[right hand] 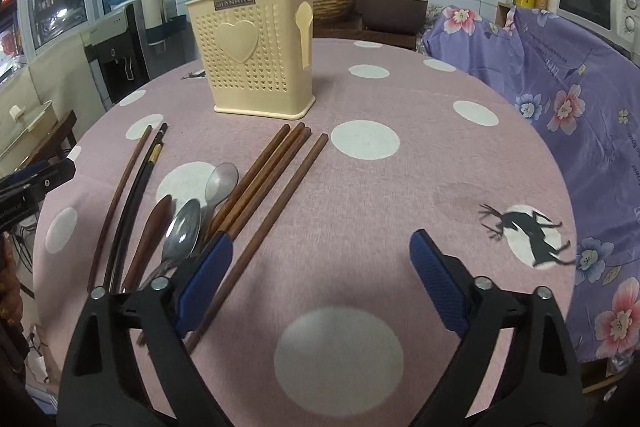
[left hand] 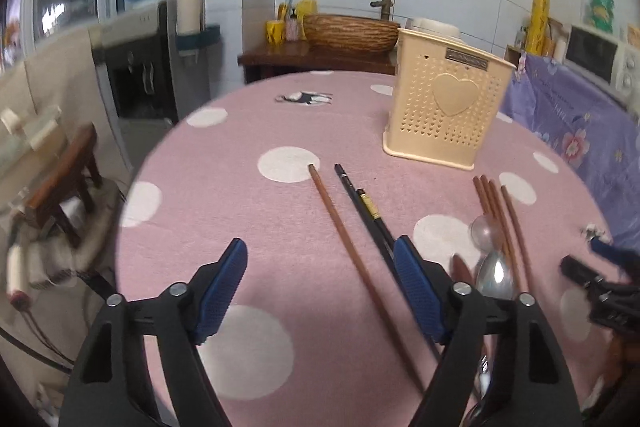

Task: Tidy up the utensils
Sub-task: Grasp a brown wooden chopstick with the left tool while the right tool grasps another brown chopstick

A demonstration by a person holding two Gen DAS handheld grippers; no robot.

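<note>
Hovering over chopsticks [left hand: 352, 247] | left gripper [left hand: 320, 259] wide, empty | right gripper [right hand: 322, 251] wide, empty

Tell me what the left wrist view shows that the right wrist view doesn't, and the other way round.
Only the left wrist view: the wooden stool beside the table, and the right gripper at its edge.
Only the right wrist view: the spoon emblem on the holder's side, and the deer print.
Both: the cream utensil holder, brown chopsticks, black chopsticks, metal spoons and the pink dotted tablecloth.
</note>
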